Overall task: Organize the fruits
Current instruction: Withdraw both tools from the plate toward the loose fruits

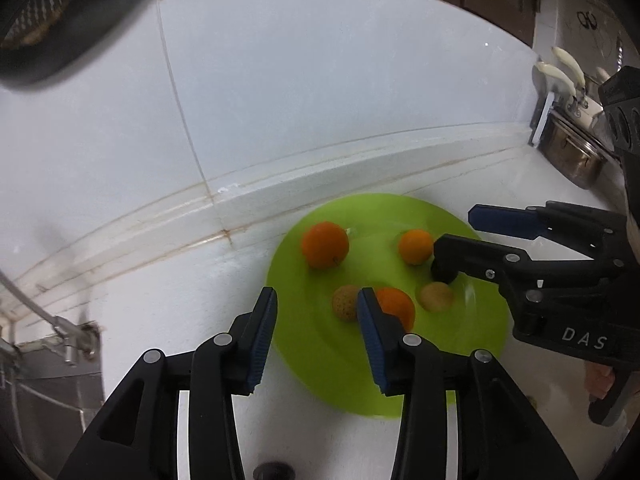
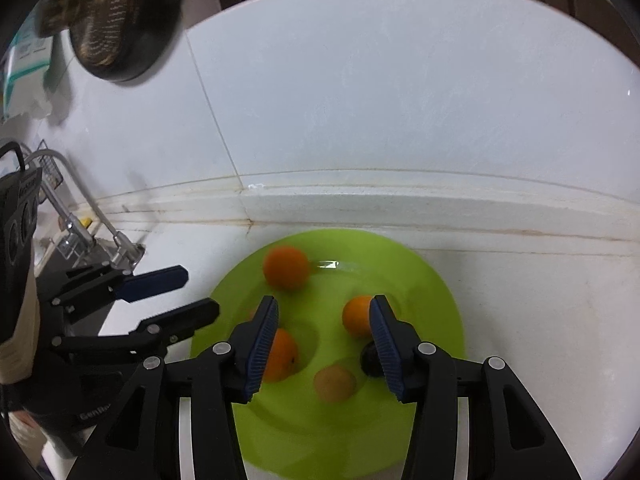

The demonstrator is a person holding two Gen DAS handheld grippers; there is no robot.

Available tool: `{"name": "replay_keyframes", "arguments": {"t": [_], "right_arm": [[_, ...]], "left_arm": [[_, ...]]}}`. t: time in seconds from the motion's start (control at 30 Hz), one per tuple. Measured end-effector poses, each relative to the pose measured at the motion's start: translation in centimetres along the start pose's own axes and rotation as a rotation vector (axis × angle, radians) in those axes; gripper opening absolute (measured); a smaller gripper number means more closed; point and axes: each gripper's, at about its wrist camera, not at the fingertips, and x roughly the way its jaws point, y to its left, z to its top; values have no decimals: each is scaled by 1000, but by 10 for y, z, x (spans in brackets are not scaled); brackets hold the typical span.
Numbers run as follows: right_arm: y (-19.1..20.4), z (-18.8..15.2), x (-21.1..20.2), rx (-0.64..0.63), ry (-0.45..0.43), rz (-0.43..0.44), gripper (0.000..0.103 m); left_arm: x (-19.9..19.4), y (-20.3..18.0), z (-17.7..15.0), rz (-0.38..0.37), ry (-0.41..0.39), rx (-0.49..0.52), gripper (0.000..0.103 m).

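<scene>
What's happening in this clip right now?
A person holds a two-finger gripper in each hand over a green plate on a white counter. Three oranges, two small brownish fruits and a dark one lie loose on the plate. The left gripper and the right gripper both hang open above the fruit, and neither is gripping anything.

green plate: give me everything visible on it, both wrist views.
The green plate is round, lime green, glossy like plastic, with a shallow well and wide rim. It lies flat on the white counter, close to the raised ledge at the tiled wall. It holds three orange fruits, two small tan-brown fruits and one small dark fruit. Both grippers hover above it; neither visibly touches it.
</scene>
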Motion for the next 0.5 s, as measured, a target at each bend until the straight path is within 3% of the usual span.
{"name": "replay_keyframes", "arguments": {"t": [0.43,0.5], "right_arm": [[25,-19,-80,-28,-110,-36,49],[30,-25,-92,-26,-123,-34,53]], "left_arm": [[-78,-17,-17,69,-114,27,60],[-91,-20,-23,65,-132,22,63]]}}
